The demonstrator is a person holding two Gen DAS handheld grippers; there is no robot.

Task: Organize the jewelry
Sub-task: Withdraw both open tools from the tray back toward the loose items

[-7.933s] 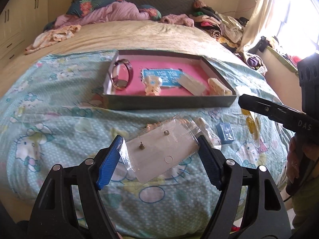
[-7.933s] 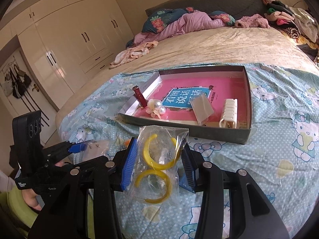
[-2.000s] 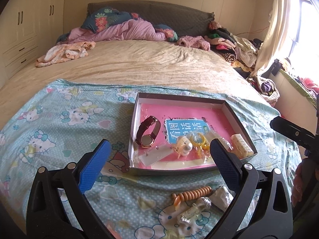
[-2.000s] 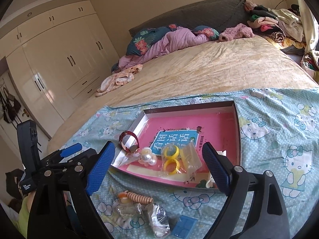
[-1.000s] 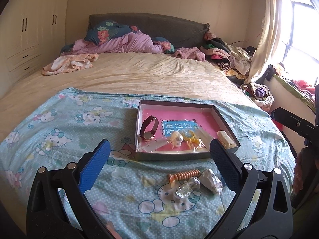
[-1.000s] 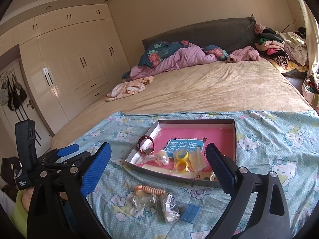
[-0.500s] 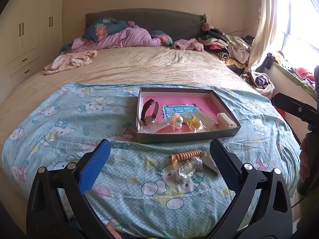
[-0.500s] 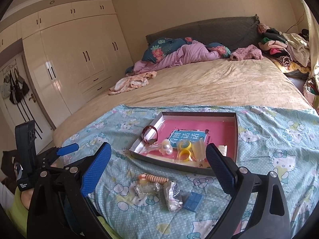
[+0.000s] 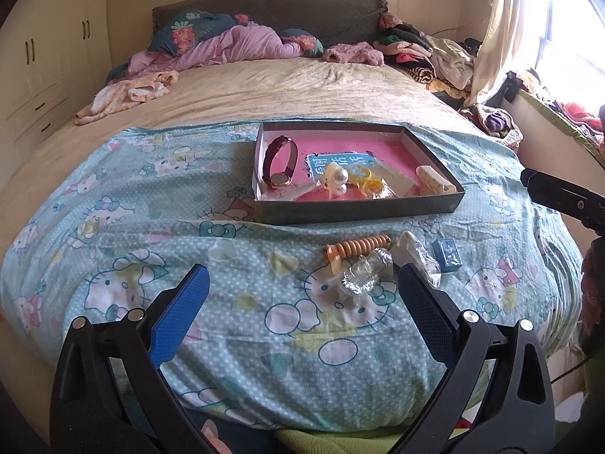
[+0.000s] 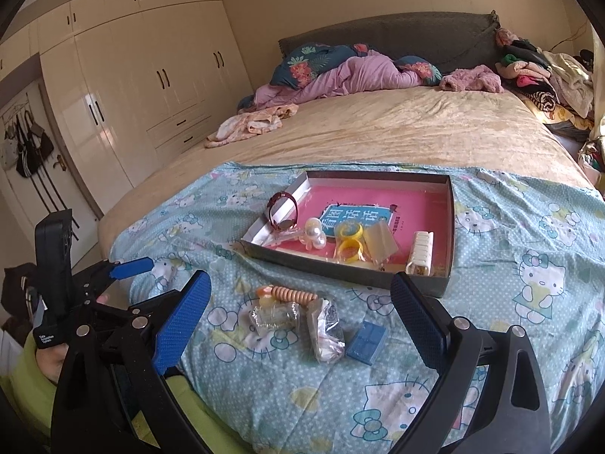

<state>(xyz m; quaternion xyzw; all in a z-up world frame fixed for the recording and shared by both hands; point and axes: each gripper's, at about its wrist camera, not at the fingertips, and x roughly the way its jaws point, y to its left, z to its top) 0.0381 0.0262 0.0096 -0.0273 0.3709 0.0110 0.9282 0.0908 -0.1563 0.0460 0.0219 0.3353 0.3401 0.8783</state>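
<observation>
I see a wide bed under a pale blue cartoon-cat quilt [image 9: 159, 227], soft and rumpled. My right camera alone shows the tall cream wardrobe [image 10: 124, 87] at far left; my left camera alone shows the bright window [image 9: 571, 34] at far right. One shallow grey cardboard tray with a pink floor [image 9: 359, 210] sits mid-quilt. In it I count one maroon strap watch [image 9: 280, 164] standing on edge at left, one cluster of white pearl beads [image 9: 337, 181], two yellow plastic rings in a clear bag [image 10: 349, 240], and one ribbed cream clip [image 10: 419, 251] at right. Near the tray, loose on the quilt, lie four things: one orange coiled band [image 9: 357, 247], one crinkled clear wrapper [image 9: 363, 278], one clear bag of pale contents [image 10: 327, 327], one small blue square box [image 10: 367, 337]. My left gripper [image 9: 302, 314] and right gripper [image 10: 298, 321] both hover with blue-padded jaws spread wide, empty, on the near side of the loose pieces.
</observation>
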